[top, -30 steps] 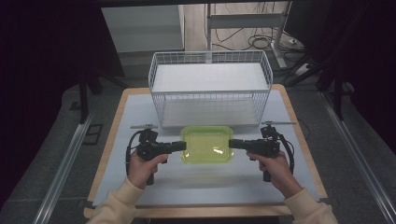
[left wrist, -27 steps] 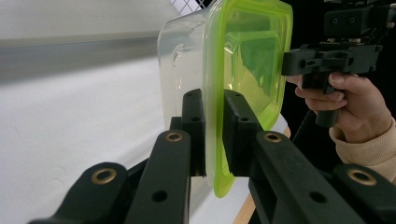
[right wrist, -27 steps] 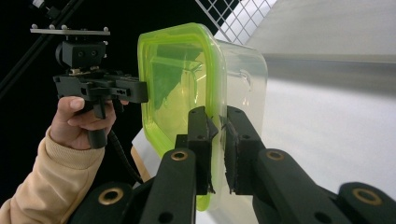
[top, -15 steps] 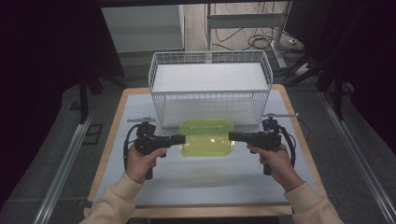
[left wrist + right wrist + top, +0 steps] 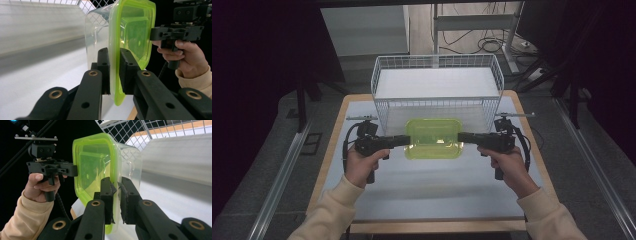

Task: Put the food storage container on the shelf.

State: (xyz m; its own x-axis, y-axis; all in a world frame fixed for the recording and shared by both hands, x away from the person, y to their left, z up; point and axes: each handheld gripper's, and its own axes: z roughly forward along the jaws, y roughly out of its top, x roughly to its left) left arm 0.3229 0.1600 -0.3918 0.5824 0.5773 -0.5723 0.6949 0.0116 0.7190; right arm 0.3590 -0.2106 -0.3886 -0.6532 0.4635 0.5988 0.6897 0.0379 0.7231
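Green-lidded container (image 5: 434, 138) between left tongs (image 5: 404, 140) and right tongs (image 5: 461, 136), before wire basket (image 5: 437, 89).

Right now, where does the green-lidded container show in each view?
High view: green-lidded container at centre, before the wire basket.
Left gripper view: upper centre, lid rim clamped in the jaws.
Right gripper view: centre left, rim clamped likewise.
Shared landmark: the wire basket's mesh behind it.

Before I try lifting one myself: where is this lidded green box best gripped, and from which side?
Grip the box by its lid rim at the two short ends, coming in level from left and right. The rim juts out as a thin lip, which the left tongs and right tongs pinch.
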